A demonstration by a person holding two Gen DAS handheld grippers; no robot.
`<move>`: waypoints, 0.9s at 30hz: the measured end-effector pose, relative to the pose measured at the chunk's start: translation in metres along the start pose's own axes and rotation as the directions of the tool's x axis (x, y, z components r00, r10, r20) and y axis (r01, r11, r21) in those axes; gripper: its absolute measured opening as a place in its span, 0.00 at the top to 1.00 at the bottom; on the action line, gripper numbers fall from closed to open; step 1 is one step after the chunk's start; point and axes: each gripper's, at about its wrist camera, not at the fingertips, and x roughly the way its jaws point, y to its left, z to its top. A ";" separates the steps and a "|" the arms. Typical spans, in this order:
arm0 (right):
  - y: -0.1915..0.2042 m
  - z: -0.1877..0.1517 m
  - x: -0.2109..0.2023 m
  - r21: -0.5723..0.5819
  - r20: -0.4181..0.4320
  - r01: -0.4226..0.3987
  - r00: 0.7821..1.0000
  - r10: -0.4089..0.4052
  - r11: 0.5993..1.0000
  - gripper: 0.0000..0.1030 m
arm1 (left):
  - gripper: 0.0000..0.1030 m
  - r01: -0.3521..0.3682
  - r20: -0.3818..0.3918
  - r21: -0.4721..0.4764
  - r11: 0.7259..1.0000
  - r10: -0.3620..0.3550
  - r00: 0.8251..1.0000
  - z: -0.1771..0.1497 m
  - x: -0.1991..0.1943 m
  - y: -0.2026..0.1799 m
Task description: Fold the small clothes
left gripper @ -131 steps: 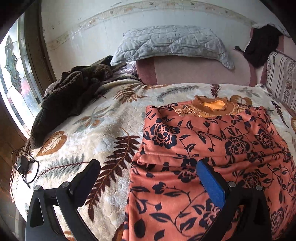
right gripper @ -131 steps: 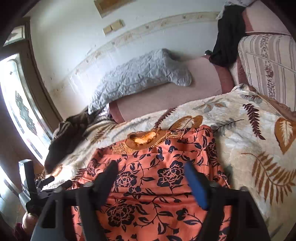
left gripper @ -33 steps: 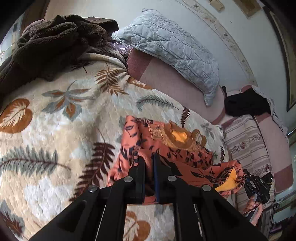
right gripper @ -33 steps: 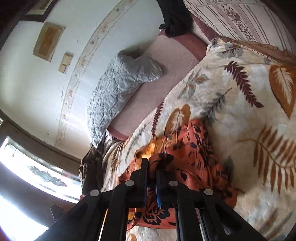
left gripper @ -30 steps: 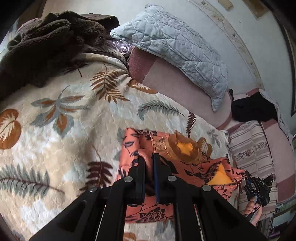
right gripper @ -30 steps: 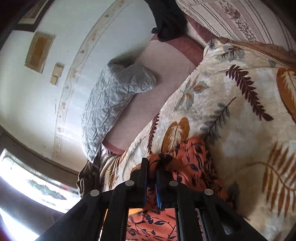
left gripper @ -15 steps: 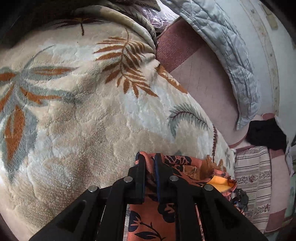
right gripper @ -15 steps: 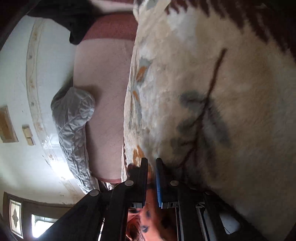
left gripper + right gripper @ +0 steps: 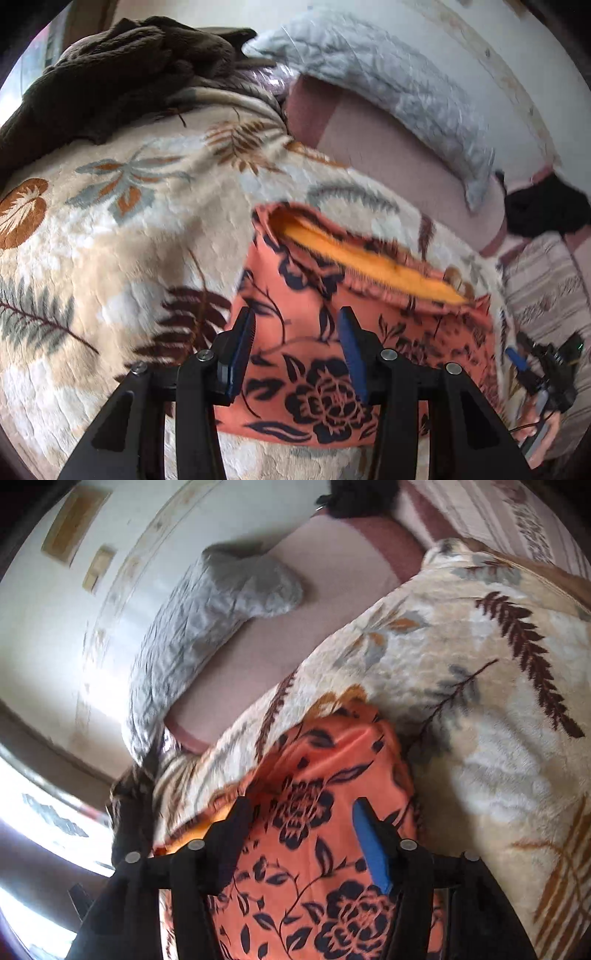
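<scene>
The orange dress [image 9: 317, 325] with dark blue flowers lies folded on the leafy blanket [image 9: 110, 229] that covers the bed. In the left wrist view it fills the middle and the lower right. Its long side runs from about ten o'clock to four o'clock. The far edge gapes a little there, and a strip of yellow lining [image 9: 365, 264] shows inside, running the same way. That gaping edge points toward the grey quilted pillow [image 9: 388, 88] at one o'clock, which leans on the white wall.

The left gripper [image 9: 297, 332] hangs just over the near part of the dress. Its jaws are opening. The cloth shows in the gap between the fingers, but the blue pads do not squeeze it, so the dress is let go.

In the right wrist view the dress [image 9: 325, 812] runs from the bottom middle up toward twelve o'clock, with the blanket [image 9: 498, 709] on its three o'clock side. The right gripper [image 9: 301, 819] is over it, and its jaws are opening too. Nothing is pinched; the cloth lies flat under the spread fingers.

A brown fuzzy heap of cloth [image 9: 110, 66] sits at eleven o'clock in the left view. A black cloth [image 9: 543, 214] lies at three o'clock, above a striped cushion [image 9: 546, 288]. The picture is a bit blurred.
</scene>
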 end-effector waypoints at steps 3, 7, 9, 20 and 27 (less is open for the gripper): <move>0.031 -0.025 0.033 -0.125 -0.092 0.053 0.994 -0.065 0.991 0.59 | 0.54 -0.015 -0.146 0.063 0.998 0.024 0.989 0.001 0.044 -0.018; 0.052 -0.030 0.084 -0.283 -0.111 0.154 0.975 -0.192 0.947 0.60 | 0.55 0.021 -0.164 0.053 0.998 -0.012 0.986 0.038 0.073 -0.023; 0.054 -0.018 0.108 -0.286 -0.106 0.173 0.972 -0.211 0.943 0.60 | 0.55 0.026 -0.140 0.051 0.998 -0.019 0.990 0.061 0.083 -0.028; 0.059 0.013 0.087 -0.208 0.034 0.104 0.995 -0.099 0.973 0.60 | 0.54 0.048 0.103 -0.017 0.999 -0.046 0.994 0.073 0.039 -0.017; 0.046 -0.045 0.025 -0.225 -0.015 0.124 0.991 -0.130 0.966 0.60 | 0.44 -0.117 0.000 0.072 0.990 0.118 0.993 -0.018 0.012 -0.027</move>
